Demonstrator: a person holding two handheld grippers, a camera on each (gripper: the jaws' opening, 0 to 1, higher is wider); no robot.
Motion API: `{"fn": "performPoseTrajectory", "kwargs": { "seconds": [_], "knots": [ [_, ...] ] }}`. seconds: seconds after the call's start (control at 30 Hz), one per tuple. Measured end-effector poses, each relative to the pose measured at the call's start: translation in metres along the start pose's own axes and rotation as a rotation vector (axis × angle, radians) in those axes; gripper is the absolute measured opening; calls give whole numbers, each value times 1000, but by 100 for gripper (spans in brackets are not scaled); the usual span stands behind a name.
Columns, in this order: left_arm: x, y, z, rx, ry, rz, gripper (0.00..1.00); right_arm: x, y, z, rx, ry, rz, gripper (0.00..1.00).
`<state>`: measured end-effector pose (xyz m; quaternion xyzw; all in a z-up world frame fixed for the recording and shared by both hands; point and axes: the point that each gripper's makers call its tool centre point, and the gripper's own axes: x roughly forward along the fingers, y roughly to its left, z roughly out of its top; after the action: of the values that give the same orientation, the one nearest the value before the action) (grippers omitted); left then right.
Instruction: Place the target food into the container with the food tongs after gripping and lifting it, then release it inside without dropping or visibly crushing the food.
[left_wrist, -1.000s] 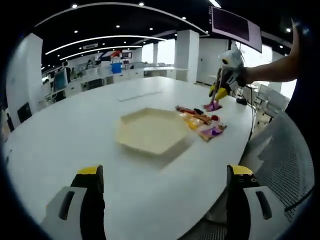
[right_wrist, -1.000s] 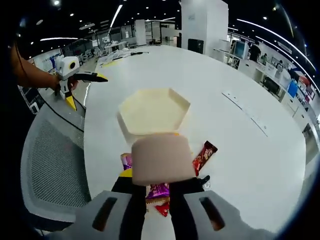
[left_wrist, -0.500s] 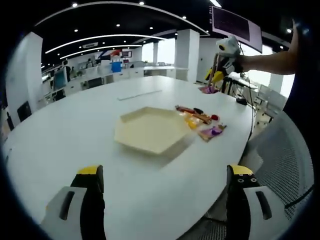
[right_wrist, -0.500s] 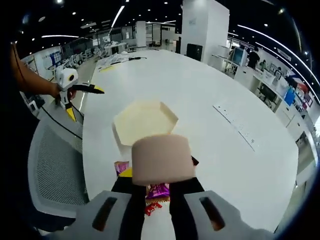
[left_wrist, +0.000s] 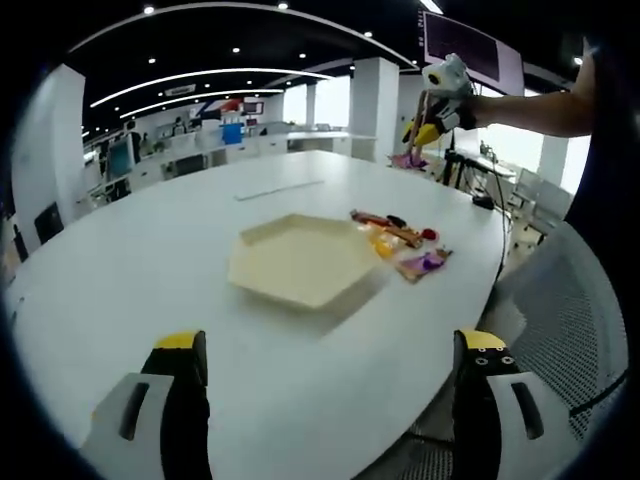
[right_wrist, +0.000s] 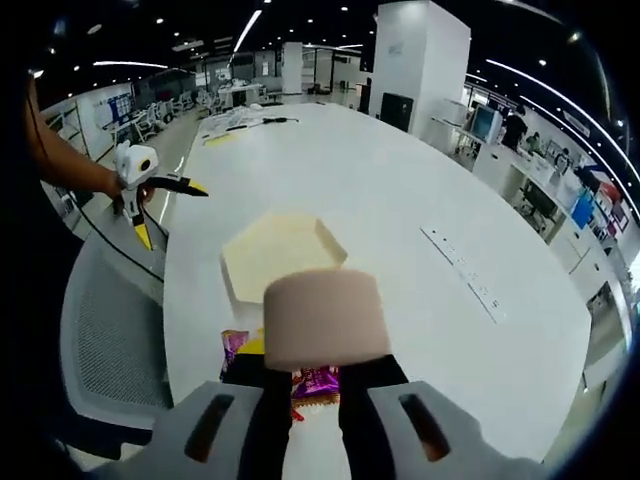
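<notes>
The right gripper (right_wrist: 303, 385) holds a purple snack packet (right_wrist: 316, 381) in its jaws, high above the table (right_wrist: 400, 210). The left gripper (left_wrist: 330, 380) hovers near the hexagonal tray (left_wrist: 300, 260), jaws wide.

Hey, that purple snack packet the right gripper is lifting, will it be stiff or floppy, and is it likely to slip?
Probably floppy: the purple snack packet hangs as thin crinkled wrapper below the right gripper. Likely light, since it hangs well above the table. Its glossy film could slide, so it may slip if the grip loosens.
</notes>
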<state>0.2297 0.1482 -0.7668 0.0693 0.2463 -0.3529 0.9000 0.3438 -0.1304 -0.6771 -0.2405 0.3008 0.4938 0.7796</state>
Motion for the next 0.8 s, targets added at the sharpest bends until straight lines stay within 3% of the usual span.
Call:
{"fn": "performPoseTrajectory", "kwargs": {
  "seconds": [0.17, 0.53, 0.8],
  "knots": [
    [0, 1, 1, -3, -3, 5, 99, 16, 1, 12, -13, -9, 12, 15],
    [-1, 5, 2, -10, -13, 18, 99, 68, 16, 57, -71, -37, 78, 15],
    [0, 4, -1, -12, -1, 9, 99, 91, 25, 85, -94, -58, 113, 15]
  ]
}}
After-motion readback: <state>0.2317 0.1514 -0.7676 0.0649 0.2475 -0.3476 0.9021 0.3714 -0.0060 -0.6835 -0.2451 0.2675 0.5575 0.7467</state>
